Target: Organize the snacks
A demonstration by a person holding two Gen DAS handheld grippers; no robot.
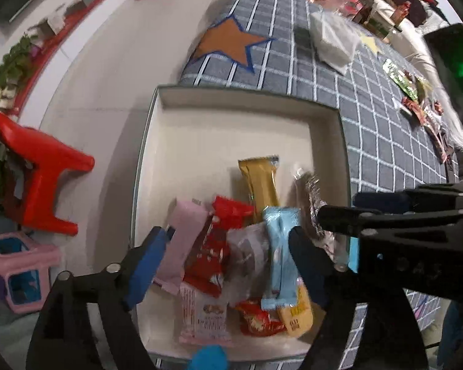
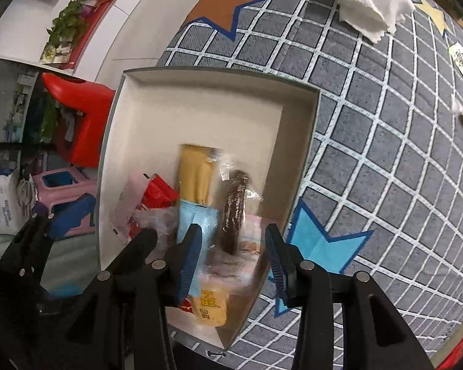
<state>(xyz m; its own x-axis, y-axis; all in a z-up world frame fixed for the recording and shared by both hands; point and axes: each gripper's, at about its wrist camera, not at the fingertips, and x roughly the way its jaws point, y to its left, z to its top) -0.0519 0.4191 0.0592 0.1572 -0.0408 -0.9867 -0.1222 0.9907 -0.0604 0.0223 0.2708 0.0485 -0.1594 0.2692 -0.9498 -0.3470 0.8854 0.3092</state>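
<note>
Two open hand-held grippers, left [image 1: 228, 265] and right [image 2: 231, 262], over snacks [image 1: 256, 185] crowding box's [image 1: 250, 95] near end, far half bare.

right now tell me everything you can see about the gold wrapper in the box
The gold wrapper is a long, narrow sealed snack packet of shiny foil-like film with a crimped silvery far end. It lies flat on the white box floor, pointing toward the far wall. Its near end is tucked under the light blue packet. No tongs touch it.

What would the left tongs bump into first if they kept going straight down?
Probably the snack pile in the box: the open left tongs hang over a clear packet and a red packet. Depth is unclear.
</note>
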